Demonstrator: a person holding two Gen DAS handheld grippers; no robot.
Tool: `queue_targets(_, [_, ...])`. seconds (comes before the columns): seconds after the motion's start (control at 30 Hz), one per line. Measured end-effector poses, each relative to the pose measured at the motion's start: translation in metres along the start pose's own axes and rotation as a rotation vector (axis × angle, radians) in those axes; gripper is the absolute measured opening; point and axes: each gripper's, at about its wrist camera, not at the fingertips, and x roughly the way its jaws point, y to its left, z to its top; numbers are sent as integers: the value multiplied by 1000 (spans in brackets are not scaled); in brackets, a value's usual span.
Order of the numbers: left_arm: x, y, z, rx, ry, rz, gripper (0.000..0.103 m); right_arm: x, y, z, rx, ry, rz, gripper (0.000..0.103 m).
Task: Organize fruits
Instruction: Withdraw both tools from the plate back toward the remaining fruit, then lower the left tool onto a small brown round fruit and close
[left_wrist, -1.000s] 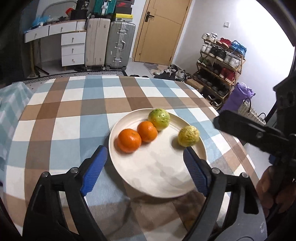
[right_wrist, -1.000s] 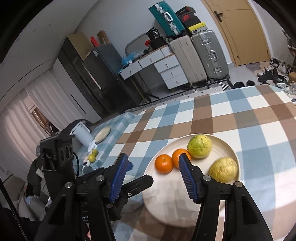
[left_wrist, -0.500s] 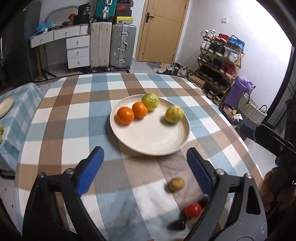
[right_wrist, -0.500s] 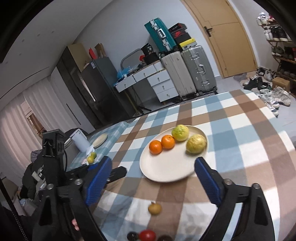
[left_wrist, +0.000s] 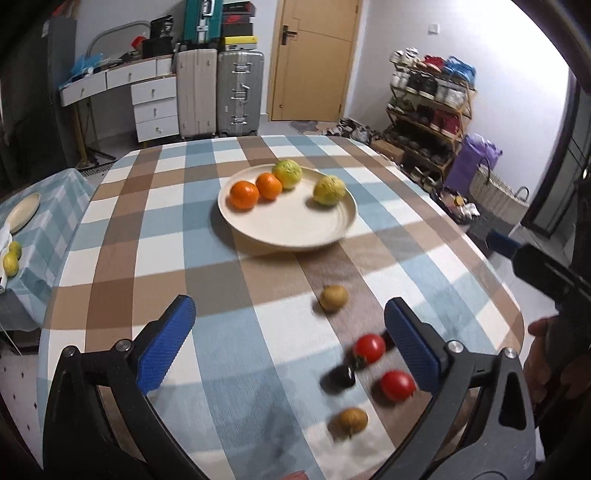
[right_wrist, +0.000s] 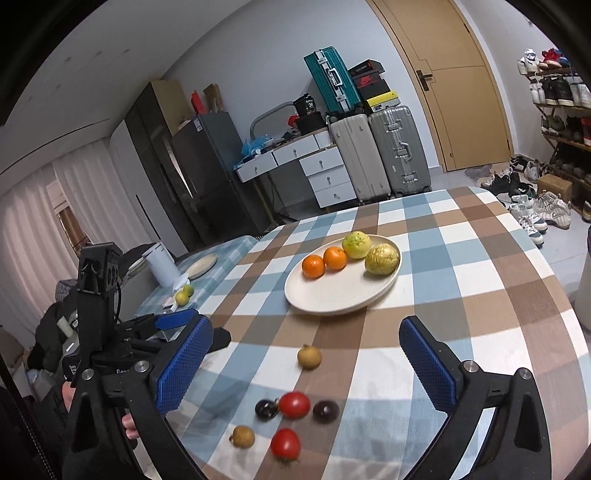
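Checked cloth covers the bench (left_wrist: 122, 236), where the left gripper (left_wrist: 291, 328) and the right gripper (right_wrist: 306, 363) hang wide and empty, so four fruits sit in the plate (right_wrist: 334, 301) while six small fruits (right_wrist: 293, 404) wait near them.

Both wrist views look forward and down across the checkered table (left_wrist: 155, 236) from its near edge. Both share the plate (left_wrist: 295, 232) and loose fruit; the right view sits farther right.
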Motion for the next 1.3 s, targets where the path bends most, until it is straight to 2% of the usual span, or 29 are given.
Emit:
queue_targets(0.17, [-3, -7, -17, 13, 30, -35, 102, -4, 8, -11, -17, 20, -5, 103])
queue_targets(0.33, [5, -11, -40, 9, 104, -81, 102, -8, 17, -21, -40, 29, -10, 103])
queue_targets(0.6, [15, -16, -61, 27, 152, -86, 102, -9, 18, -39, -38, 53, -28, 103])
queue_targets(0.7, [19, -15, -64, 26, 157, -38, 102, -9, 13, -45, -13, 66, -28, 103])
queue_targets(0.9, [28, -16, -72, 28, 193, -52, 102, -8, 9, -50, 17, 78, -25, 103])
queue_targets(1.1, [30, -16, -76, 8, 199, -129, 102, -6, 9, -51, 12, 84, -25, 103])
queue_targets(1.2, [29, -16, -77, 3, 199, -165, 94, -4, 7, -53, 21, 94, -26, 103])
queue_targets(1.27, [29, -18, -78, 13, 201, -173, 81, -3, 6, -54, 27, 98, -28, 103])
queue_targets(1.3, [29, -19, -78, 19, 203, -174, 79, -3, 6, -54, 27, 99, -29, 103])
